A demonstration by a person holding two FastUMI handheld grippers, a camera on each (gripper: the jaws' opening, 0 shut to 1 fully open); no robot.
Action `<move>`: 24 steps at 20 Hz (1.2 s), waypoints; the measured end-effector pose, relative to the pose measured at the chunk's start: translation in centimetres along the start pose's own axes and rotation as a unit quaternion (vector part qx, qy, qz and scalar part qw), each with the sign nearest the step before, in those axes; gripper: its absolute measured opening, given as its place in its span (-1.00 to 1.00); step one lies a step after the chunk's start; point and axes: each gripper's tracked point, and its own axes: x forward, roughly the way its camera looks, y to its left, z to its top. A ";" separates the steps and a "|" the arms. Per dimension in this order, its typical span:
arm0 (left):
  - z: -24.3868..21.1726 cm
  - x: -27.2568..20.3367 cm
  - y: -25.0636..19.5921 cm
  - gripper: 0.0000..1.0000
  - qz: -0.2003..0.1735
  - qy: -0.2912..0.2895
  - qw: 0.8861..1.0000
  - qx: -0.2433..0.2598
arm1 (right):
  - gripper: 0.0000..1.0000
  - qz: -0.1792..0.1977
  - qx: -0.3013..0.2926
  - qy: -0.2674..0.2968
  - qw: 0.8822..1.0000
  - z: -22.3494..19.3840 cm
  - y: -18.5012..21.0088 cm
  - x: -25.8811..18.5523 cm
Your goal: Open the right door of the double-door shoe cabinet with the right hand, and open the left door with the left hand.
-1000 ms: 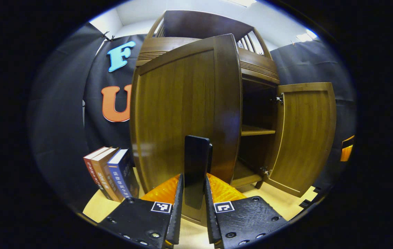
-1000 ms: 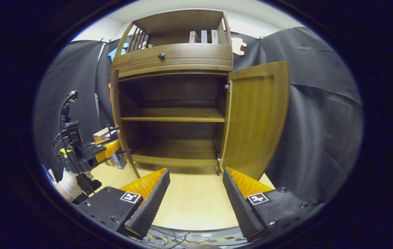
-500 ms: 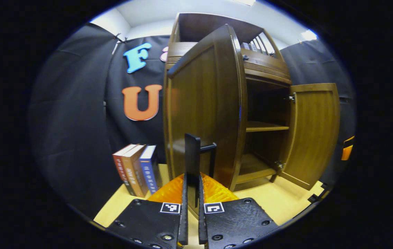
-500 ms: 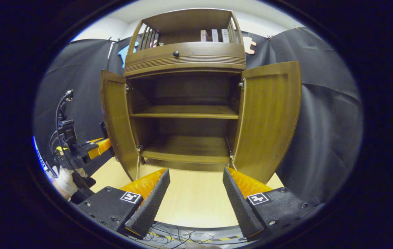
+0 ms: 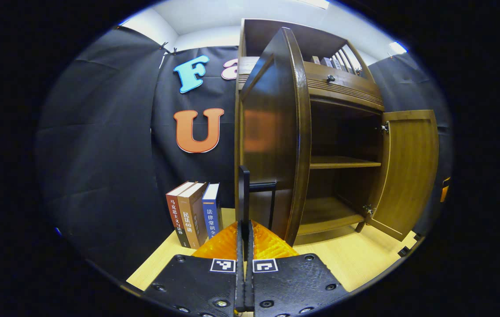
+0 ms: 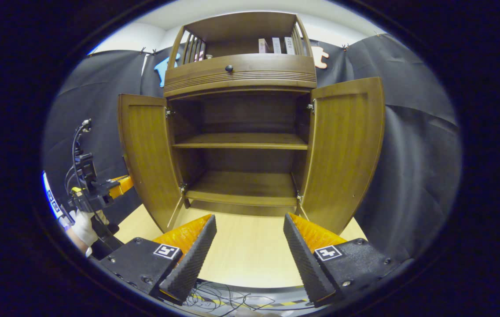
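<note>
Two curved wooden doors [image 6: 144, 154] ajar

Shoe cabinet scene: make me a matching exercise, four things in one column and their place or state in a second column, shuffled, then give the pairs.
Things
1. left gripper
2. right gripper
3. books
4. right door

States
A. standing on the floor left of the cabinet
B. fingers apart, holding nothing
C. swung wide open, nothing touching it
D. fingers closed on the left door's handle

Pairs: 1-D, 2-B, 3-A, 4-C
</note>
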 end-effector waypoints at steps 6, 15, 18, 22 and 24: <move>-0.3 0.6 3.2 -1.00 0.021 0.005 1.000 0.003 | 0.94 0.003 -0.001 0.003 1.000 -0.1 -0.1 0.2; -0.1 0.5 4.4 -1.00 0.004 0.002 1.000 -0.011 | 0.94 -0.011 0.013 0.000 1.000 0.1 -2.1 0.3; -0.2 0.6 4.5 -1.00 0.000 0.000 1.000 -0.006 | 0.93 -0.012 0.013 0.001 1.000 0.0 -2.2 0.3; -0.2 0.7 5.3 -1.00 -0.016 -0.001 1.000 -0.007 | 0.94 -0.009 0.011 0.003 1.000 -0.3 -2.1 0.1; -0.2 0.8 5.9 -1.00 -0.029 0.000 1.000 -0.005 | 0.94 -0.007 0.008 0.003 1.000 -0.4 -2.0 -0.1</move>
